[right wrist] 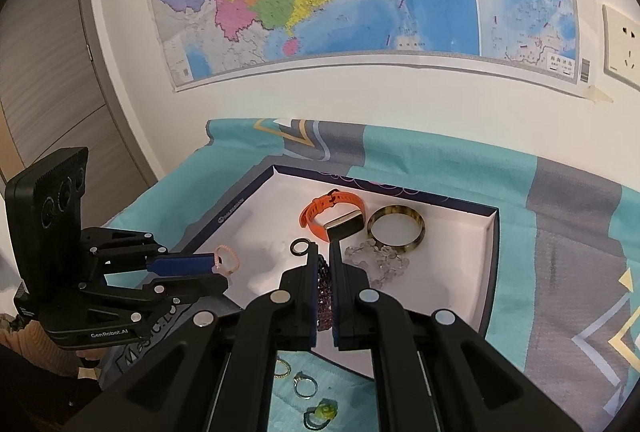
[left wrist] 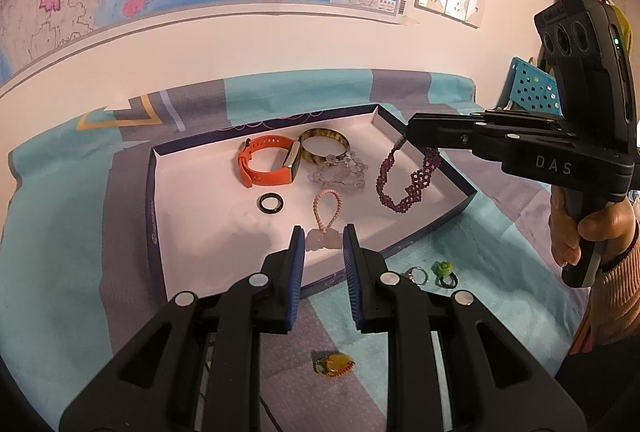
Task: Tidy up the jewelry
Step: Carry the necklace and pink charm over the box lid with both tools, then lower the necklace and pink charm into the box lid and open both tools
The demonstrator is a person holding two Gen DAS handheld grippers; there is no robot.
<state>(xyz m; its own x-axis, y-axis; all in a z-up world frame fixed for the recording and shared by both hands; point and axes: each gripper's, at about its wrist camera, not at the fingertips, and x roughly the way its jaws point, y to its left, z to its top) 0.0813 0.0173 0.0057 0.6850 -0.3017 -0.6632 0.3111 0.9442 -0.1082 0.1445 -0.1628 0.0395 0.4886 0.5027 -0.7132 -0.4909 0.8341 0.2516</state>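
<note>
The purple bead bracelet is a long band of small dark purple beads woven like a net. It hangs in a loop over the right side of the shallow box with white inside and dark blue walls. I cannot tell if its low end touches the box floor. The right gripper has its fingers clamped tight on the bracelet's top end, in the right middle of the left wrist picture. Lower, in the middle of that picture, the left gripper has its fingers close together on a pink bead loop with a pale pink charm, just over the near part of the box. Four things already lie in the box: an orange watch with a rubber strap, a brown and yellow striped bangle, a clear bead bracelet and a small black ring. So I think the job is more than half done. The two held pieces look ready to be set down. Some small things are left outside the box, on the teal and grey cloth. These are a thin silver ring, a green flower ring, a yellow and orange pendant and a thin gold ring.
</note>
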